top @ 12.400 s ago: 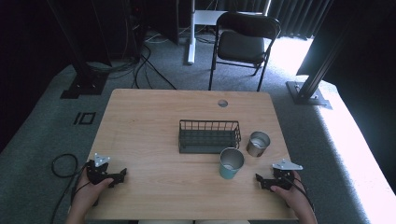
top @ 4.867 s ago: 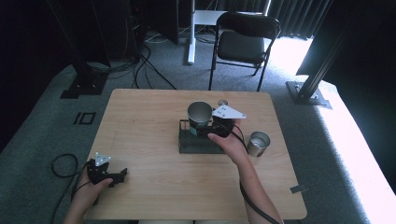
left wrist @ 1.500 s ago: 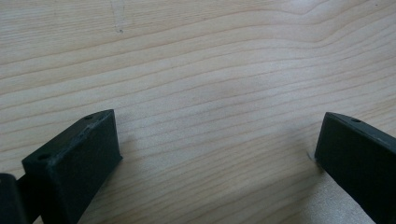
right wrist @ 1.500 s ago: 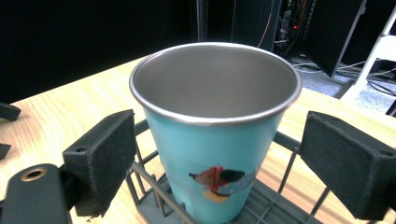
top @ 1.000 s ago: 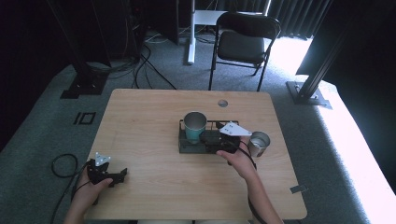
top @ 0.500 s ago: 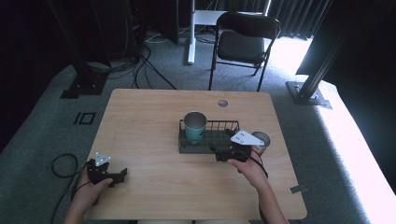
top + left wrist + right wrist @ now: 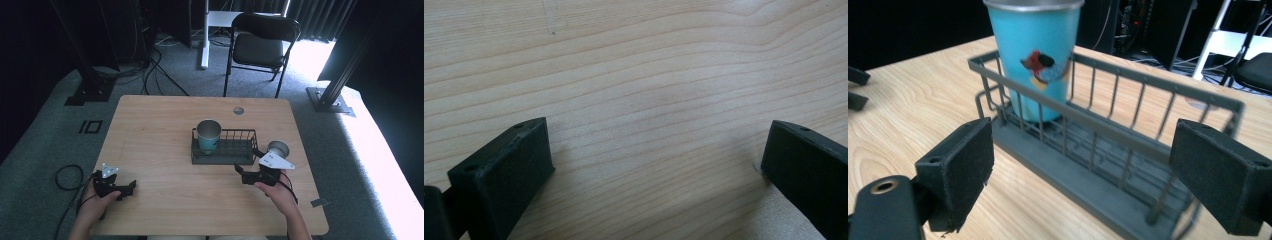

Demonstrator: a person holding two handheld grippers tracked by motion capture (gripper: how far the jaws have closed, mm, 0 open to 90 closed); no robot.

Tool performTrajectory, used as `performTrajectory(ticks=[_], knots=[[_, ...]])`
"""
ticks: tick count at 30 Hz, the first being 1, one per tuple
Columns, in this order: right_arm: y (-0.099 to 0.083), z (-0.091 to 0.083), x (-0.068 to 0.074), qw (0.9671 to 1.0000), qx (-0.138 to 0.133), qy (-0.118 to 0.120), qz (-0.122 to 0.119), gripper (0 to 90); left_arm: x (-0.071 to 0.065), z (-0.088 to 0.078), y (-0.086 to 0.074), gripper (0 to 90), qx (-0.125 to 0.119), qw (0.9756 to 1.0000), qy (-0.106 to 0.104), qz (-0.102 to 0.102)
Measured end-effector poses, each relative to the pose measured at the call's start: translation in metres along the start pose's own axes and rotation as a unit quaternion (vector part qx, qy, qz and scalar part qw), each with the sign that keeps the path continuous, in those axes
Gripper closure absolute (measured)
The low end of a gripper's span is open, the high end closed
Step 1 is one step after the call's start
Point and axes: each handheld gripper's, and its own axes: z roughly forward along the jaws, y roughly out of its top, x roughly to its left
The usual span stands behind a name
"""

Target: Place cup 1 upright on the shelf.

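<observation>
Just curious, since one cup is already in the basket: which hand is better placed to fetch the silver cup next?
The right. Its tool is open beside the silver cup and basket; the left tool rests at the far corner.

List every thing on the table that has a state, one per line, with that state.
Blue cup: upright, standing in the basket's left end.
Wire basket: upright on the table, holding one cup.
Silver cup: upright on the table, outside the basket's right end.
Left gripper: open, empty.
Right gripper: open, empty, near the basket.
</observation>
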Motion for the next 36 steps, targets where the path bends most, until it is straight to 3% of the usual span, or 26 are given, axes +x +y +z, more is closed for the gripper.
performTrajectory(ticks=[8, 16, 21, 28, 36], knots=[[-0.019, -0.013, -0.007, 0.9998, 0.008, -0.012, 0.015, 10.7, 0.0, 0.0, 0.0, 0.5, 0.0, 1.0, 0.0, 0.0], [-0.045, -0.025, -0.02, 0.9985, 0.043, -0.026, 0.023, 10.7, 0.0, 0.0, 0.0, 0.5, 0.0, 1.0, 0.0, 0.0], [-0.055, -0.036, -0.03, 0.9972, 0.046, -0.049, 0.033, 10.7, 0.0, 0.0, 0.0, 0.5, 0.0, 1.0, 0.0, 0.0], [-0.072, -0.054, -0.049, 0.9928, 0.068, -0.087, 0.045, 10.7, 0.0, 0.0, 0.0, 0.5, 0.0, 1.0, 0.0, 0.0], [-0.081, -0.071, -0.058, 0.9913, 0.099, -0.075, 0.044, 10.7, 0.0, 0.0, 0.0, 0.5, 0.0, 1.0, 0.0, 0.0]])
